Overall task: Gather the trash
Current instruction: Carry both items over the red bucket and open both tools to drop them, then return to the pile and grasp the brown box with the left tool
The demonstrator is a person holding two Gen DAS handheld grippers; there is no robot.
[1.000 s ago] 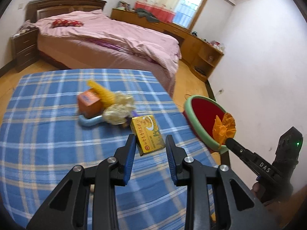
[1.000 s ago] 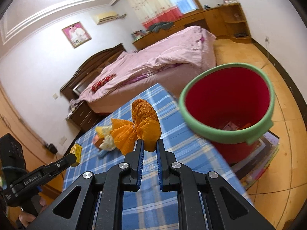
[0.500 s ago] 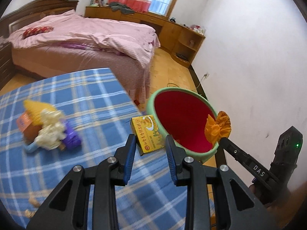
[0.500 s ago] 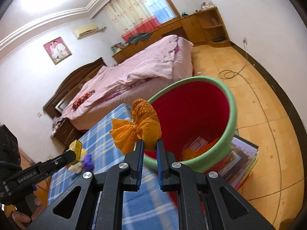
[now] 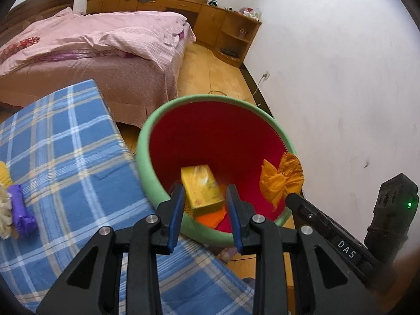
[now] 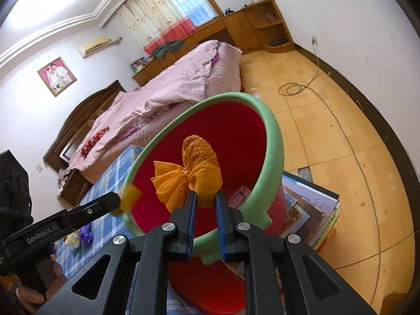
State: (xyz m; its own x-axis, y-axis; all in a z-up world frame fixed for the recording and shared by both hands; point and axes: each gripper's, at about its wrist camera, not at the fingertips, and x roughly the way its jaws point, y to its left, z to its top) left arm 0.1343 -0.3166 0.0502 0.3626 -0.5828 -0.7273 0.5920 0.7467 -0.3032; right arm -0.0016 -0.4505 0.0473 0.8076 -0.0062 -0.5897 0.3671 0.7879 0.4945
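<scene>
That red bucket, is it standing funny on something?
Yes. The red bucket with the green rim stands on a messy stack of books and magazines on the wooden floor, not on the floor itself. The stack's edges don't line up.

The bin [image 5: 147,141] is red inside and has a green rim. The little box [image 5: 202,189] is yellow. The bunched-up paper [image 6: 189,176] is orange. The cloth on the table [image 5: 65,141] is blue with white and pale yellow checks. A small wrapper [image 5: 22,207] on it is purple. The bed cover [image 5: 105,36] is pink. The floor [image 6: 328,120] is a warm yellow-brown. The curtain [image 6: 157,18] is cream on top and red at the bottom. The walls are white. The gripper pads [image 5: 174,218] are blue on black arms.
</scene>
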